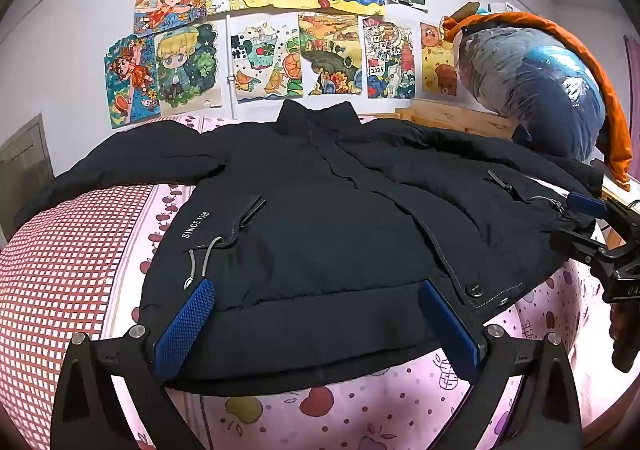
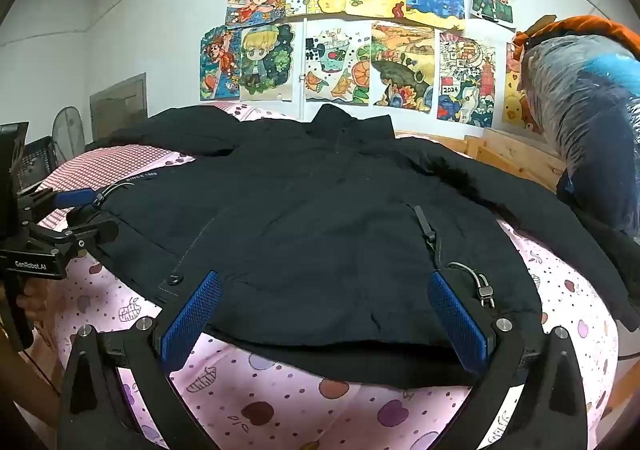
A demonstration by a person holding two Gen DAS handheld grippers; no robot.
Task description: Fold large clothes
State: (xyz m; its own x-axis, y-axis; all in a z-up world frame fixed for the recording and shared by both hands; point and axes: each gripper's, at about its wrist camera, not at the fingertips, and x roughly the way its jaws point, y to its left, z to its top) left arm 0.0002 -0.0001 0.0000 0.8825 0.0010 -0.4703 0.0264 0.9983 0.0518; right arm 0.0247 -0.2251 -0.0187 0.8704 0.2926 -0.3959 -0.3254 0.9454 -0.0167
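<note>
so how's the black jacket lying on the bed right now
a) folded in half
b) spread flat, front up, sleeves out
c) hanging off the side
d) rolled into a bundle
b, the jacket lies spread open on the bed, front placket and pocket zips facing up, both sleeves stretched outward.

A white wall (image 1: 80,30) stood behind the bed, covered with two rows of bright children's drawings (image 1: 280,30) of cartoon figures, fish and landscapes. The bed carried a pink sheet (image 1: 320,410) printed with apples and dots, with a red-and-white checked cloth (image 1: 60,270) at its left. A pale wooden bed frame (image 1: 452,116) showed at the far right edge. Beside it rose a large plastic-wrapped bundle (image 1: 528,90) with an orange cloth (image 1: 600,90) draped over it. At the left stood an electric fan (image 2: 68,130) and a door (image 2: 118,106).
</note>
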